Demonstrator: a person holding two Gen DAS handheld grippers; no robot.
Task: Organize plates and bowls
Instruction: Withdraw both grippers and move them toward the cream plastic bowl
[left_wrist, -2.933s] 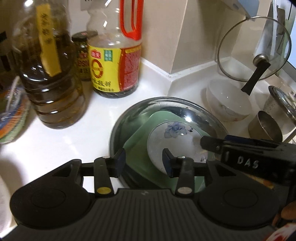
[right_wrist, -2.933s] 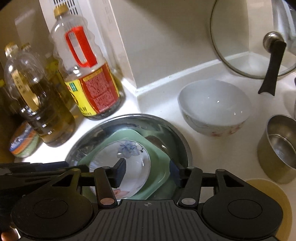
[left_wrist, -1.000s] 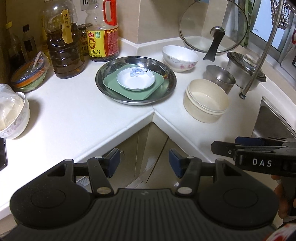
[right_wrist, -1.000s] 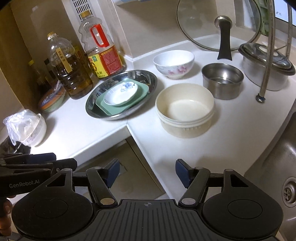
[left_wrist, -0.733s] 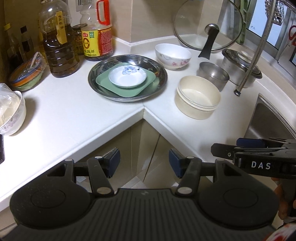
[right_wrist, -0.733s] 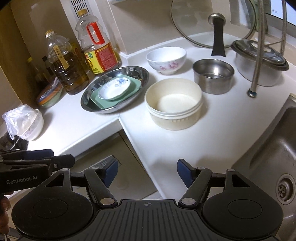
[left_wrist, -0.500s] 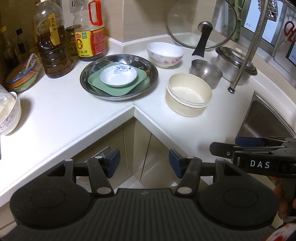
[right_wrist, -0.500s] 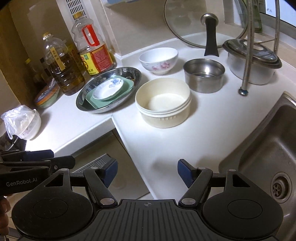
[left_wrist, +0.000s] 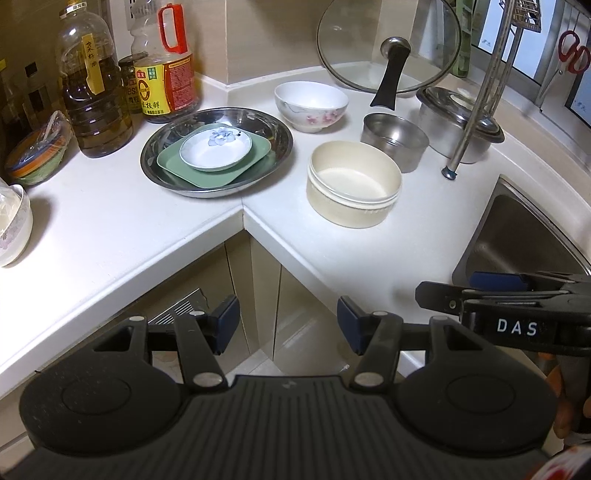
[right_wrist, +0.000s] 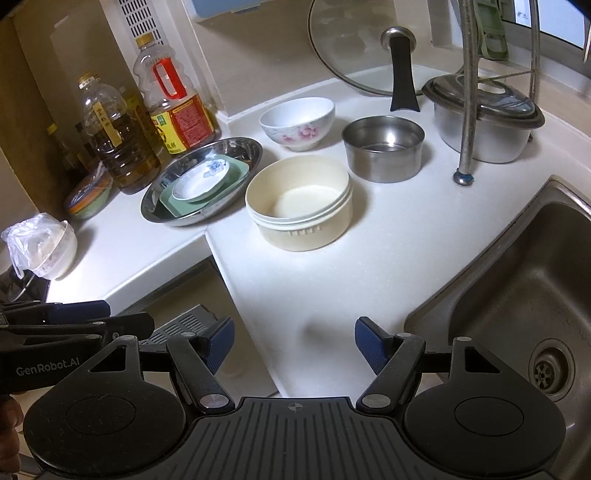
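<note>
We take the steel platter (left_wrist: 218, 151) as our landmark. Inside it a green square plate (left_wrist: 214, 168) lies flat, and on that sits a small white saucer (left_wrist: 216, 147): the plates are nested largest to smallest, likely to save space. Just right of the platter stands the cream bowl (left_wrist: 352, 182); behind its right edge is the floral bowl (left_wrist: 310, 105), and beyond the cream bowl the steel bowl (left_wrist: 393, 142). These three stand apart, so we judge stacking them is the step left. Well in front of the platter, off the counter edge (left_wrist: 243, 212), our left gripper (left_wrist: 288, 325) stands wide with nothing between its jaws; our right gripper (right_wrist: 293, 343) is likewise spread and empty, clear of everything.
</note>
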